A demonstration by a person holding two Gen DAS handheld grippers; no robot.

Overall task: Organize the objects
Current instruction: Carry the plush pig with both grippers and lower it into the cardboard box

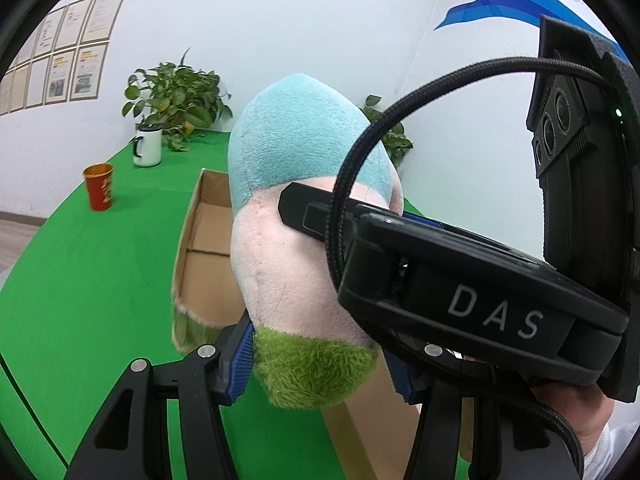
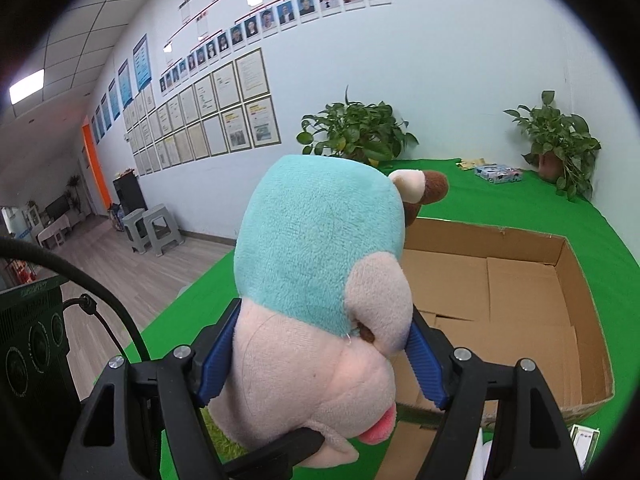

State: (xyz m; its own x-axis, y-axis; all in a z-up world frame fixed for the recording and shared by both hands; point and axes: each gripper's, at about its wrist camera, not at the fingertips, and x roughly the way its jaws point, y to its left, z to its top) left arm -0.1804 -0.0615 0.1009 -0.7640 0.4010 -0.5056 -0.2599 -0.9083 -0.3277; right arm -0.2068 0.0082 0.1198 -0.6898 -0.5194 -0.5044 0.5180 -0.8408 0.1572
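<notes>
Left wrist view, L to R: framed papers [image 1: 78,60] on wall; red cup [image 1: 99,186] & white mug [image 1: 148,146] upright on green tablecloth [image 1: 92,280], apart from each other, mug just in front of potted plant [image 1: 178,98]. Cardboard box [image 1: 204,248] open-topped, on cloth, mid-frame, partly hidden behind plush toy [image 1: 296,216]. Toy (teal top, pink middle, green fuzzy bottom) held up in front of box, clamped btwn blue pads [image 1: 240,364] of left gripper [image 1: 320,372] at green end. Right gripper body, marked "DAS", crosses in from R w/ braided cable [image 1: 360,152]; one black finger pressed against pink part of toy. 2nd plant mostly hidden behind toy & cable.

Right wrist view, L to R: left gripper's camera block at far L edge; two grey stools [image 2: 154,228] on wood floor by wall; certificates & portrait photos [image 2: 280,12] on wall. Right gripper [image 2: 320,364] closed on same toy, blue pads [image 2: 218,356] squeezing pink head on both sides; teal part up, brown & cream bits poking out behind. Box open, R of toy, nothing visible inside, on green cloth. Plant behind toy, another plant [image 2: 560,136] far R corner; small colourful pack [image 2: 498,173] on cloth btwn plants.
</notes>
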